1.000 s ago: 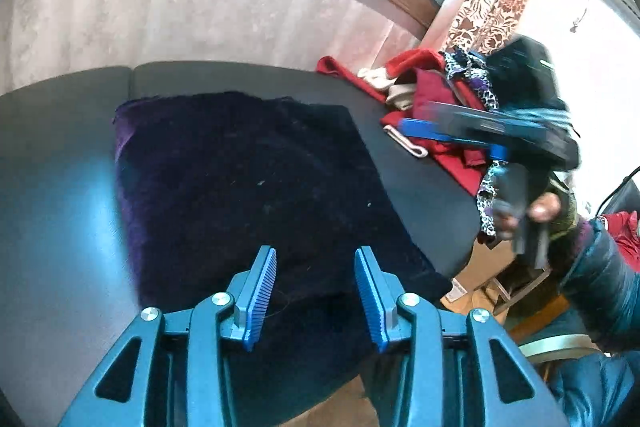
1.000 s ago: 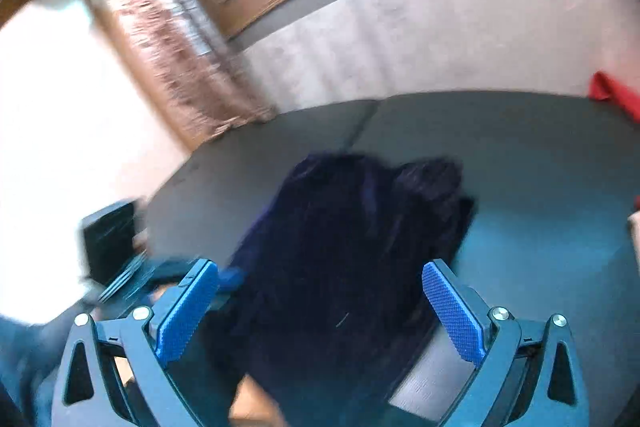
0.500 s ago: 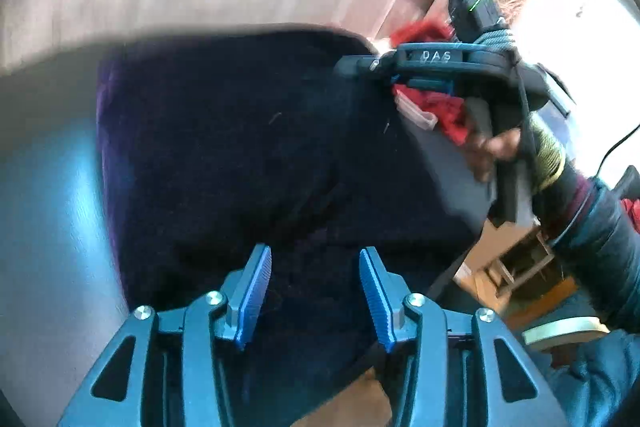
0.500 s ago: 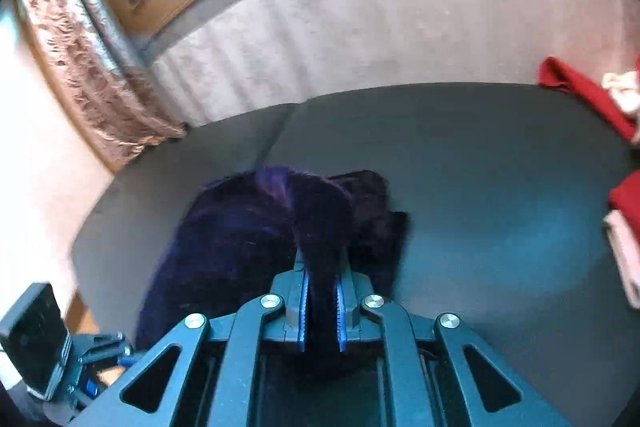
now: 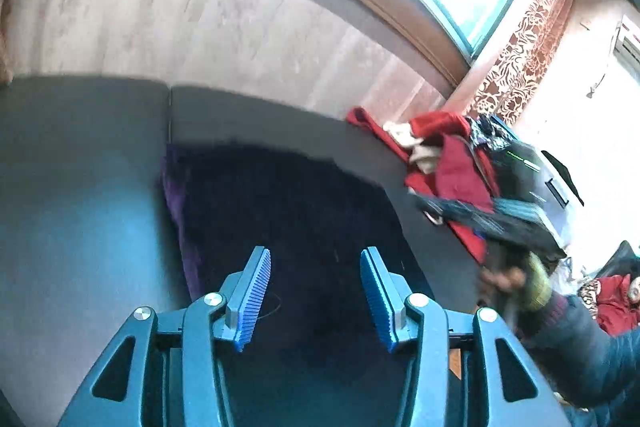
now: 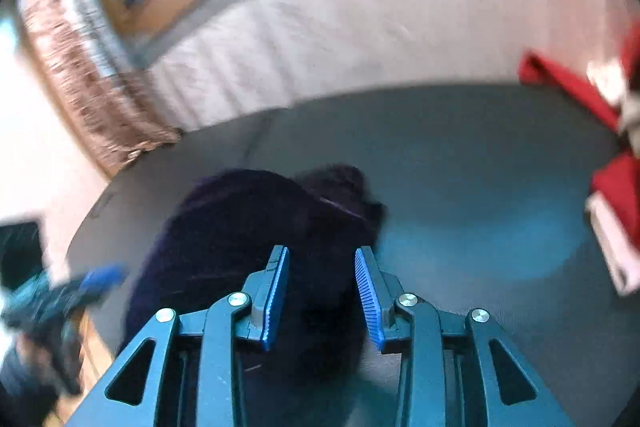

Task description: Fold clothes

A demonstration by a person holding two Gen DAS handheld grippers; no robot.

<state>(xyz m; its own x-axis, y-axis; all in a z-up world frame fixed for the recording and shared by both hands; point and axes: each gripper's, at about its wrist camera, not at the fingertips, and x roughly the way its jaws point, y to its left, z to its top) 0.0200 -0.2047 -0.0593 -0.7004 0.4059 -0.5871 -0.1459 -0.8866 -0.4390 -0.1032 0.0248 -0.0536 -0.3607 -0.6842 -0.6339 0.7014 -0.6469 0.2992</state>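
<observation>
A dark purple garment point(image 5: 288, 211) lies folded flat on the grey table point(image 5: 80, 195). My left gripper point(image 5: 316, 293) hovers open over its near edge, with nothing between the fingers. In the right wrist view the same purple garment point(image 6: 240, 227) lies bunched, and my right gripper point(image 6: 322, 293) stands open just above its near right part, the cloth free of the pads. The right gripper point(image 5: 500, 219) also shows blurred at the right of the left wrist view, held by a hand in a dark sleeve.
A pile of red, white and patterned clothes point(image 5: 444, 155) lies at the table's far right corner, seen too as red clothes point(image 6: 580, 95). A pale wall panel point(image 5: 200, 27) backs the table, with a window and patterned curtain point(image 5: 516, 39) beyond. The left gripper point(image 6: 60, 291) is blurred at left.
My right gripper, shut on a fold of the purple garment half a second ago, has opened and let it drop. The garment lies flatter now, and the left gripper has drawn back a little.
</observation>
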